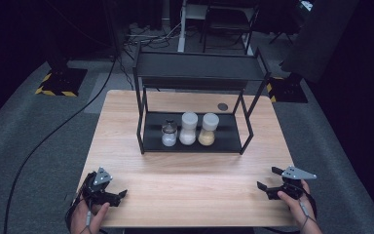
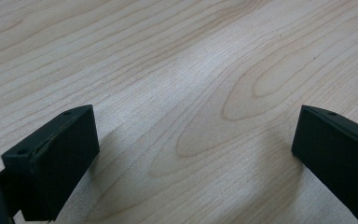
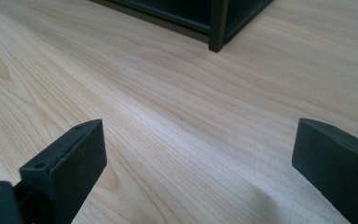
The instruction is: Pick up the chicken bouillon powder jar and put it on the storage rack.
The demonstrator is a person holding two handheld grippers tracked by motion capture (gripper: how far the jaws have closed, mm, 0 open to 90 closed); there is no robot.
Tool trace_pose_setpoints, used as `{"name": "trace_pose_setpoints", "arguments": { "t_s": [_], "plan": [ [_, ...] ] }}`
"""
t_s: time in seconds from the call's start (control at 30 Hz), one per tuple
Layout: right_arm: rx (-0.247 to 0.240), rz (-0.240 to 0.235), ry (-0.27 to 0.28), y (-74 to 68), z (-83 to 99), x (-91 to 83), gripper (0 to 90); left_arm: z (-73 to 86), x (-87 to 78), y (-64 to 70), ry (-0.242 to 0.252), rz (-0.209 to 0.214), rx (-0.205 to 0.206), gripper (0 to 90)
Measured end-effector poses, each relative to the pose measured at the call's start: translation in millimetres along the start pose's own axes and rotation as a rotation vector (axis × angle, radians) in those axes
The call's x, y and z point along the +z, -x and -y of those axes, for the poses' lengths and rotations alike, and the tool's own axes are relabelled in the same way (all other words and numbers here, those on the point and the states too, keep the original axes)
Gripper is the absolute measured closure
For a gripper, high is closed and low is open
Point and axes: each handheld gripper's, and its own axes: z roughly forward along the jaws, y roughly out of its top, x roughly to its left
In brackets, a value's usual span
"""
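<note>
A black two-level metal rack (image 1: 195, 73) stands at the middle of the wooden table (image 1: 190, 170). On its lower shelf sit three jars in a row: a small glass jar with a dark lid (image 1: 169, 134), a white-lidded jar of white grains (image 1: 188, 128) and a white-lidded jar of tan powder (image 1: 208, 129). My left gripper (image 1: 119, 197) rests open near the table's front left corner, its jaws wide apart over bare wood (image 2: 191, 116). My right gripper (image 1: 269, 179) stands open at the front right, with nothing between its jaws; a corner leg of the rack (image 3: 217, 25) is ahead of it.
A small dark round disc (image 1: 222, 106) is set in the tabletop behind the rack. Grey carpet surrounds the table, with cables (image 1: 53, 131) on the left, yellow-black marked stand bases (image 1: 61, 82) and a chair frame (image 1: 229, 22) at the back.
</note>
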Motion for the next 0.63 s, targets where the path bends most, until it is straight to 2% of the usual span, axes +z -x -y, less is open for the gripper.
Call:
{"name": "trace_pose_setpoints", "arguments": {
  "t_s": [0.13,0.2,0.3,0.37,0.4,0.63],
  "plan": [
    [-0.012,0.013,-0.018,-1.7,-1.8,0.5,3.4,-0.1,0.0,-0.1,0.000,0.000,0.000,0.1],
    [-0.024,0.015,-0.043,-2.8,-5.4,1.8,3.4,-0.1,-0.1,0.0,-0.001,0.000,0.000,0.1],
    [-0.036,0.011,-0.106,-3.7,-14.2,5.3,3.9,-0.1,0.0,0.0,-0.001,0.000,0.000,0.1],
    [-0.052,0.010,-0.173,-4.9,-23.3,10.2,3.4,0.0,0.0,0.0,0.000,0.000,0.000,0.1],
    [-0.045,0.006,-0.197,-4.7,-26.6,12.5,1.6,-0.1,0.0,0.0,-0.001,0.000,0.000,0.1],
    [-0.041,0.012,-0.199,-6.5,-27.1,13.0,1.1,0.0,0.0,0.0,0.000,0.000,0.000,0.1]
  ]
}}
